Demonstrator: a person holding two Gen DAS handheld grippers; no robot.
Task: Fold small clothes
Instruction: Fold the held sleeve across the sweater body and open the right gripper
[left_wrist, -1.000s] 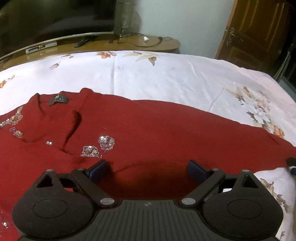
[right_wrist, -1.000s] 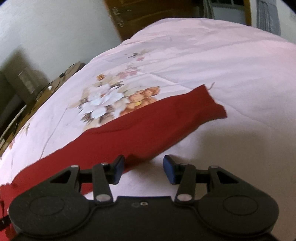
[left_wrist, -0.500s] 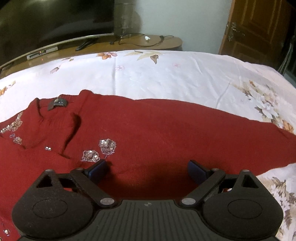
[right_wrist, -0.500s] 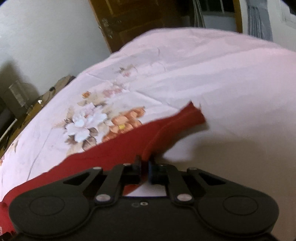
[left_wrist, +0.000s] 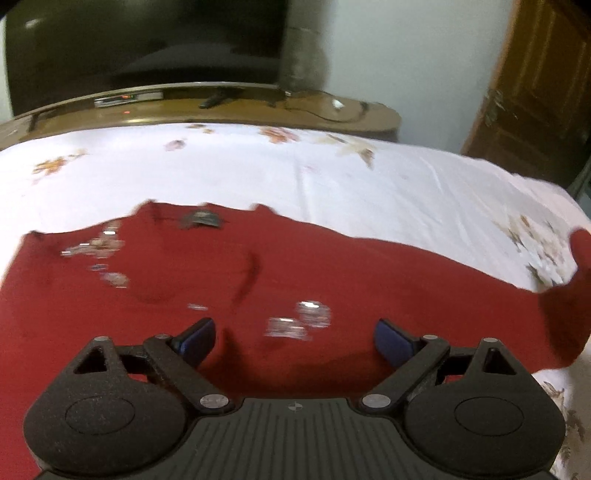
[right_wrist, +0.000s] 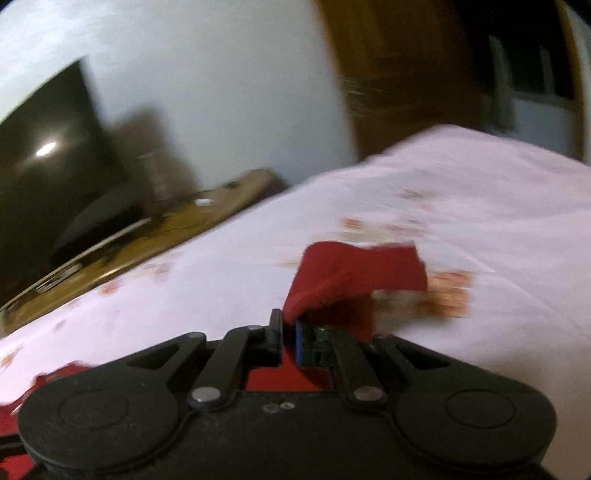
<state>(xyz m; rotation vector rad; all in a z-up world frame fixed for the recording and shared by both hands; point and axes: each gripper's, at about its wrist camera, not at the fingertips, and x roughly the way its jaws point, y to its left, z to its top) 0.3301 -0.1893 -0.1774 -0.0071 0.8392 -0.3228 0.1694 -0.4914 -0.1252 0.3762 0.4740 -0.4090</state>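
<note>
I have one garment to fold, a red sweater (left_wrist: 332, 295) lying spread across the near half of the bed (left_wrist: 258, 177), its neckline toward the far edge and its body reaching to the near edge under my left gripper (left_wrist: 295, 338). That gripper hangs just above the chest of the sweater with its jaws spread wide, holding nothing, close to the sequin patches (left_wrist: 299, 323). I count about four clusters of sequins, though blur makes the count uncertain.

My right gripper (right_wrist: 289, 334) has its jaws pressed together on the sleeve (right_wrist: 354, 277), pinching it near the cuff. The cuff stands up off the bedsheet (right_wrist: 480, 206) and flops over above the fingertips. From the left wrist view the same sleeve end (left_wrist: 576, 280) rises at the right edge of the bed.

I judge this to be the first fold: the sleeve is lifted but not yet laid across the body. The next move calls for carrying the cuff inward over the chest, keeping the pinch firm so the knit does not slip, then lowering it flat before letting go. My left gripper may need to press the shoulder down so the body does not drag along.

One sleeve shows clearly; the other is out of sight.
</note>
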